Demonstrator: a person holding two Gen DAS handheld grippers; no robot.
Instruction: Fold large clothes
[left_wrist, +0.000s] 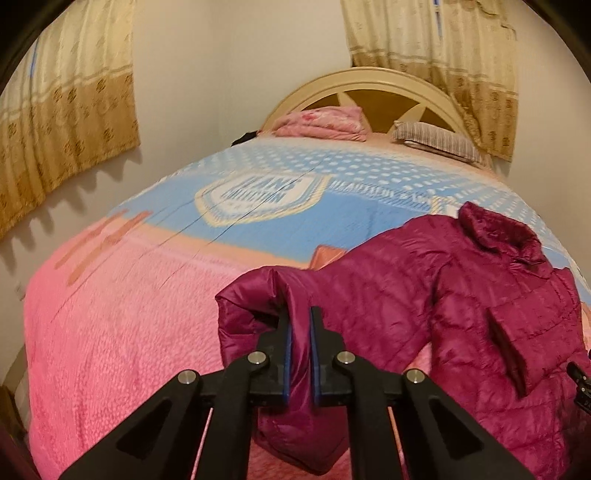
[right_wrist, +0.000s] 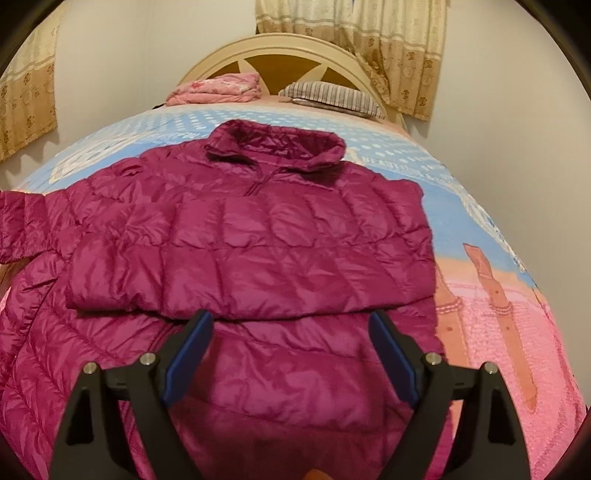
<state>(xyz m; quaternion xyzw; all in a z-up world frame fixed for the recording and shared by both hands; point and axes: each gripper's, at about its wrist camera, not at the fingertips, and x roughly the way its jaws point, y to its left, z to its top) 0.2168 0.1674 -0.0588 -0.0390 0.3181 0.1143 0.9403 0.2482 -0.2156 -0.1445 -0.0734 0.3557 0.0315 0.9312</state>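
Magenta puffy jacket (right_wrist: 258, 236) lies spread on the bed (left_wrist: 110, 332), over a pink and blue blanket (left_wrist: 258, 199) whose writing is too blurry to read. The left claw (left_wrist: 300, 332) pinches a sleeve (left_wrist: 266, 295) tight. The right claw (right_wrist: 291, 350) gapes wide above the jacket, holding nothing.

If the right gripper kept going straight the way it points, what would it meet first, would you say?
Probably the jacket: the open right gripper points down at its folded-over sleeve, with nothing between, though depth is uncertain.
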